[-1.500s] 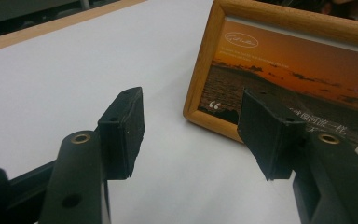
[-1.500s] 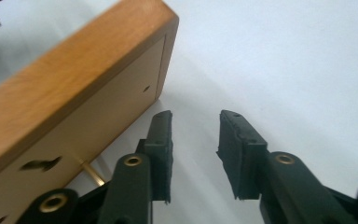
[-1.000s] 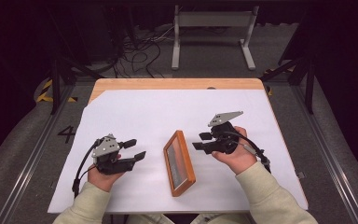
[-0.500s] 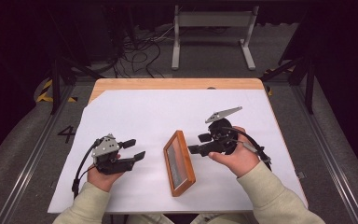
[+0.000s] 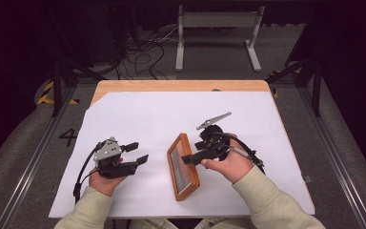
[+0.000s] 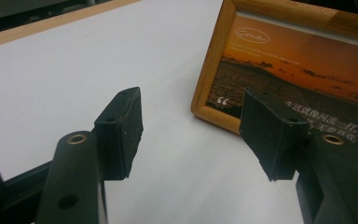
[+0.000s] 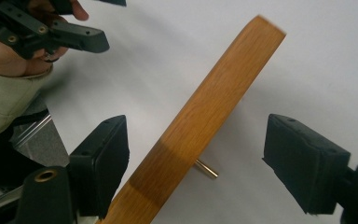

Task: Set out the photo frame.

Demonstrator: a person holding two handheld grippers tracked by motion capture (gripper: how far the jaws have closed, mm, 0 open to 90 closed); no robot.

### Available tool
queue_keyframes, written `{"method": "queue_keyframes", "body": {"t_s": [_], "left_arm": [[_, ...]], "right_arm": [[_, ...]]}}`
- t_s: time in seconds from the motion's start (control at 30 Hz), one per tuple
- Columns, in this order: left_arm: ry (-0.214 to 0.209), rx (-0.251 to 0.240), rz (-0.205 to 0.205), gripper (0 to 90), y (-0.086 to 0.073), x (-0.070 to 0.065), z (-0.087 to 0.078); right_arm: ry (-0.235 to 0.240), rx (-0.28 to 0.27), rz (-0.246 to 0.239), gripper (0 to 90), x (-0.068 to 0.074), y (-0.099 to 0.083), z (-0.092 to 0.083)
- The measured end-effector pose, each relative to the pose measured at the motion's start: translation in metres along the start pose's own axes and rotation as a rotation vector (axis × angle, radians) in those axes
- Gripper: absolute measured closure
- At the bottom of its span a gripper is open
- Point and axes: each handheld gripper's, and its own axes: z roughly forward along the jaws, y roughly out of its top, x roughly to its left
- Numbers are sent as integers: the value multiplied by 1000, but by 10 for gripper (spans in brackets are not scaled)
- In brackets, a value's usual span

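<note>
A wooden picture frame [image 5: 183, 167] with a sunset print [image 6: 298, 60] stands tilted on the white sheet [image 5: 171, 114], its picture side turned toward my left gripper. My left gripper [image 5: 140, 151] rests left of it, open and empty [image 6: 193, 135]. My right gripper [image 5: 191, 151] sits at the frame's right side, and its jaws have just been opening. They straddle the frame's wooden edge [image 7: 205, 126], which runs close to the left jaw with a wide gap to the right one [image 7: 193, 140]. A brass pin [image 7: 207, 170] sticks out behind the frame.
The sheet covers a wooden table [image 5: 181, 86] whose bare edge shows at the back. Beyond it on the floor are a metal stand [image 5: 217, 36] and loose cables [image 5: 143, 47]. The table's front edge lies near the person's sleeves [image 5: 262, 200].
My right gripper has shifted left onto the frame's edge and its jaws stand wider apart. The left gripper and the frame have kept their places.
</note>
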Motion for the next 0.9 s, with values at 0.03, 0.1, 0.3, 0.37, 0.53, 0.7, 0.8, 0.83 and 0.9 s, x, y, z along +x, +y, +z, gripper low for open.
{"method": "queue_keyframes", "body": {"t_s": [0.03, 0.1, 0.3, 0.37, 0.53, 0.7, 0.8, 0.83, 0.9], "left_arm": [[1, -1, -1, 395, 0, 0, 0], [4, -2, -3, 395, 0, 0, 0], [3, 0, -5, 395, 0, 0, 0], [5, 0, -5, 395, 0, 0, 0], [6, -1, -6, 395, 0, 0, 0], [10, 0, -5, 396, 0, 0, 0], [10, -1, -3, 396, 0, 0, 0], [11, -1, -5, 396, -1, 0, 0], [11, -2, -6, 396, -1, -1, 0]], "right_arm": [[3, 15, 12, 229, 0, -1, 4], [7, 37, 24, 229, 0, -2, 10], [16, 66, 43, 258, 1, -2, 22], [19, 76, 44, 268, 1, -2, 25], [33, 101, 52, 284, 3, -2, 32], [33, 119, 65, 312, 4, -3, 37], [40, 131, 70, 348, 4, -3, 39], [39, 133, 73, 359, 4, -3, 39], [47, 138, 78, 421, 5, -3, 40]]}}
